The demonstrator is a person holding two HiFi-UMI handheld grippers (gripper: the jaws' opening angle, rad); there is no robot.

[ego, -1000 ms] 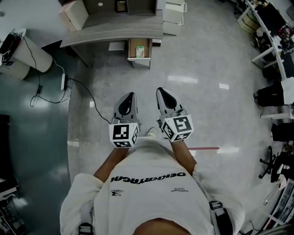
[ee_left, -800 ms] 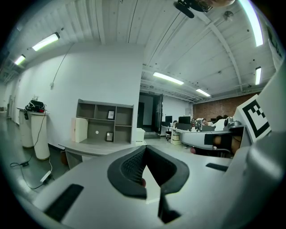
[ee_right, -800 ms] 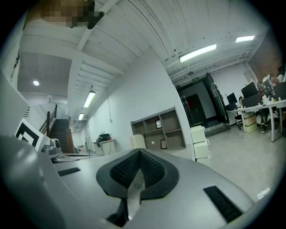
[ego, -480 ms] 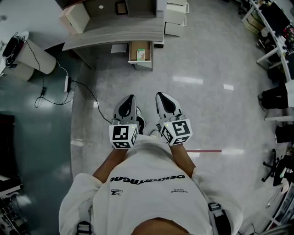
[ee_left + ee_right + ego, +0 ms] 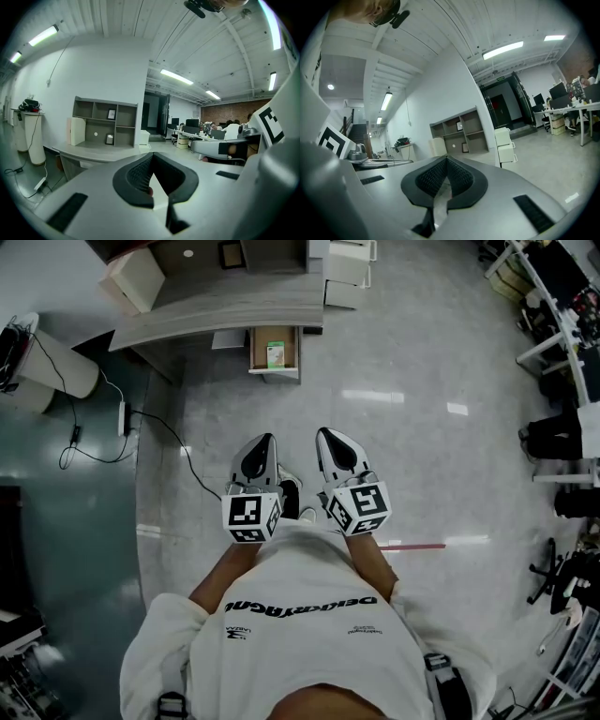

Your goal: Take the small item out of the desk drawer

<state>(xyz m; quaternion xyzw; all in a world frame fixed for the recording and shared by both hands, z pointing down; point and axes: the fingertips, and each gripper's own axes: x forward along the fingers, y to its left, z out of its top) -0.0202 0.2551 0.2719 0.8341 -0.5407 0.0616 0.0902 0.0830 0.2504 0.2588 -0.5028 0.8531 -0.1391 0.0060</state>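
Note:
A grey desk (image 5: 225,304) stands far ahead across the floor. Its drawer (image 5: 255,351) is pulled open below the desktop edge. Inside the drawer lies a small green and white item (image 5: 275,354). My left gripper (image 5: 265,440) and right gripper (image 5: 325,434) are held side by side in front of the person's chest, well short of the desk. Both point toward it. The left gripper (image 5: 151,157) is shut with nothing between its pads, and so is the right gripper (image 5: 446,159). The left gripper view shows the desk (image 5: 93,152), but my own jaws hide the drawer.
A shelf unit (image 5: 105,123) sits on the desk, with a white box (image 5: 131,277) at its left end. White drawer cabinets (image 5: 347,277) stand right of the desk. A white pedestal (image 5: 56,362) and a cabled power strip (image 5: 122,413) are at left. Office chairs (image 5: 558,437) line the right.
The person has stepped toward the desk, one shoe now showing between the grippers. The desk and drawer have shifted slightly left in the head view. Both grippers stay shut, side by side.

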